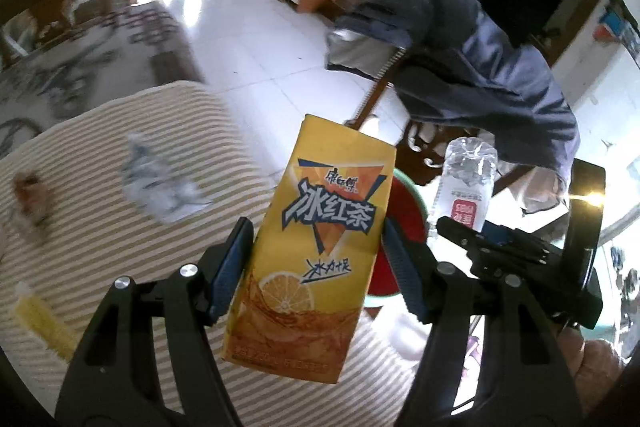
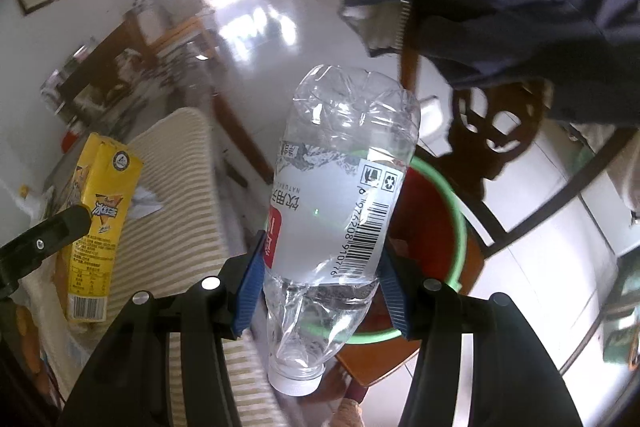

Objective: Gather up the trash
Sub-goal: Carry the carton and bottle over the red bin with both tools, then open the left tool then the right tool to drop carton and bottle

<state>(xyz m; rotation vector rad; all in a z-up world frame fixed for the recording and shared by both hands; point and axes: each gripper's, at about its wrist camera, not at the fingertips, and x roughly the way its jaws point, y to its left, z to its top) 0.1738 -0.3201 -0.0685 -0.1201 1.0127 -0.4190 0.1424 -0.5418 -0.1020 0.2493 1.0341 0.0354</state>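
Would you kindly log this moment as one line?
left gripper: shut on tea carton | right gripper: shut on water bottle | bin: below bottle

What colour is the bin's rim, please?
Green, around a red bin; clearest in the right wrist view.

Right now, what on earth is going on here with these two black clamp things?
A person is clearing trash with a handheld tool in each hand. The left tool is clamped on a yellow iced tea carton, held above the striped tablecloth. The right tool grips a crumpled clear water bottle, cap downward, over a red bin with a green rim. Crumpled paper lies on the cloth.
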